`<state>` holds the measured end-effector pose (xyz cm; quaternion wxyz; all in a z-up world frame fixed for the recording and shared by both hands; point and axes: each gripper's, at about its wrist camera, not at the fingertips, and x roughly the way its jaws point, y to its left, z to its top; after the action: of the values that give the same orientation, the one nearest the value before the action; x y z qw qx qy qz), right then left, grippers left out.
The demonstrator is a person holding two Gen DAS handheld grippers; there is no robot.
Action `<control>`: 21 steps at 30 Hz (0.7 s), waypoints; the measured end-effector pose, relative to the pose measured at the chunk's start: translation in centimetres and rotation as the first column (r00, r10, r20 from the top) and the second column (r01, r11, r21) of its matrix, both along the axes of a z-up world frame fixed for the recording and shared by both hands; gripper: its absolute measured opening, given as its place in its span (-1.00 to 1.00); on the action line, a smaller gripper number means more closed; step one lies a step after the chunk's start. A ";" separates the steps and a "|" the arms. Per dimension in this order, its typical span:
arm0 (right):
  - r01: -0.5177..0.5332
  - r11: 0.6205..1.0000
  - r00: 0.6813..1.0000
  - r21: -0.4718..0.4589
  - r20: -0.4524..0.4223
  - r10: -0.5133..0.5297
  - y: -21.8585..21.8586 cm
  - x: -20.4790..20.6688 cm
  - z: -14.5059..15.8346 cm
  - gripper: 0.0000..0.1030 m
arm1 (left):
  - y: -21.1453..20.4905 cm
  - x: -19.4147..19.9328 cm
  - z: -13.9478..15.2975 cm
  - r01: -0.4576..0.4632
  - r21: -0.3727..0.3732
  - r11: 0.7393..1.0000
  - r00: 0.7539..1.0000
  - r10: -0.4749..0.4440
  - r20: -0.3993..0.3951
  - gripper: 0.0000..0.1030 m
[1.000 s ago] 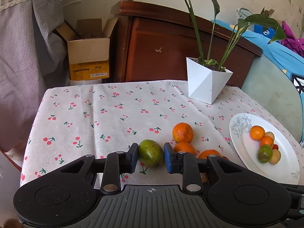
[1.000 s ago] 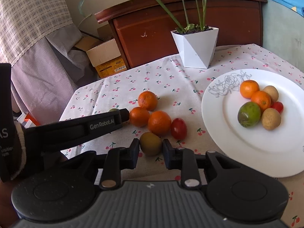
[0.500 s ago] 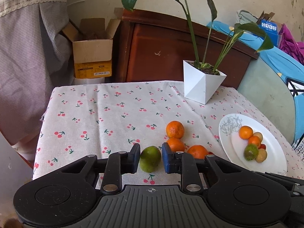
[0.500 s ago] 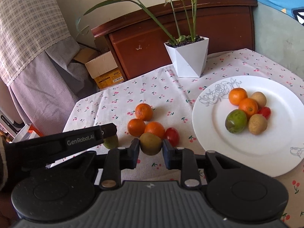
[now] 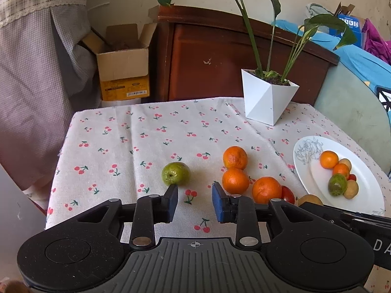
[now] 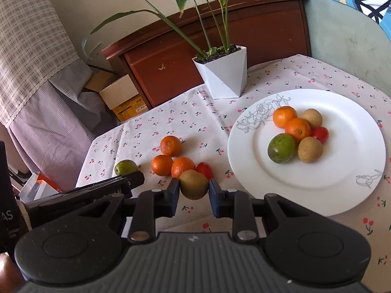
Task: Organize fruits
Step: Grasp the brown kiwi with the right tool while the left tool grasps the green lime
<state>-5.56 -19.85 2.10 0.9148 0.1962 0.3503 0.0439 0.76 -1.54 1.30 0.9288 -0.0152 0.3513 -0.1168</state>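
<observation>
We are seeing right gripper (image 6: 193,190) clamping brown kiwi (image 6: 193,184) between both fingers, above cherry-print cloth (image 6: 195,127). Three oranges (image 6: 171,146) and red tomato (image 6: 204,170) are sitting just behind kiwi. Green fruit (image 6: 125,167) is lying further left, beside left gripper (image 6: 132,183) tip. White plate (image 6: 354,171) on right is holding two oranges, two kiwis, tomato, green fruit. White planter (image 6: 223,77) is standing behind.

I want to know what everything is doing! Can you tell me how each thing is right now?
Left gripper: open, holding nothing.
Right gripper: shut on the kiwi.
Green fruit: loose on the cloth.
Three oranges: on the cloth, bunched.
Tomato: beside them.
Plate: holds six fruits.
Box: flaps open.
Plant: upright.
</observation>
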 end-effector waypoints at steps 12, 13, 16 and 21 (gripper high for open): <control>0.007 1.000 1.000 0.013 -0.015 -0.007 0.1 0.3 -0.3 -0.50 | 1.5 0.5 0.4 -0.105 0.001 0.995 0.994 0.105 0.027 -0.23; 0.009 1.000 1.000 0.015 -0.017 -0.009 0.1 0.3 -0.4 -0.50 | 1.5 0.5 0.4 -0.112 0.007 0.994 0.993 0.111 0.034 -0.21; 0.013 1.000 1.000 0.016 -0.021 -0.012 0.1 0.4 -0.5 -0.50 | 1.8 0.9 0.3 -0.138 0.005 0.990 0.990 0.138 0.040 -0.11; 0.012 1.000 1.000 0.017 -0.025 -0.012 0.2 0.5 -0.6 -0.50 | 1.8 1.8 0.1 -0.145 -0.017 0.989 0.988 0.146 0.043 -0.10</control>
<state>-5.09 -19.68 1.55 0.9090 0.2065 0.3600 0.0389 2.57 0.26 1.39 0.9423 -0.0447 0.3277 -0.0517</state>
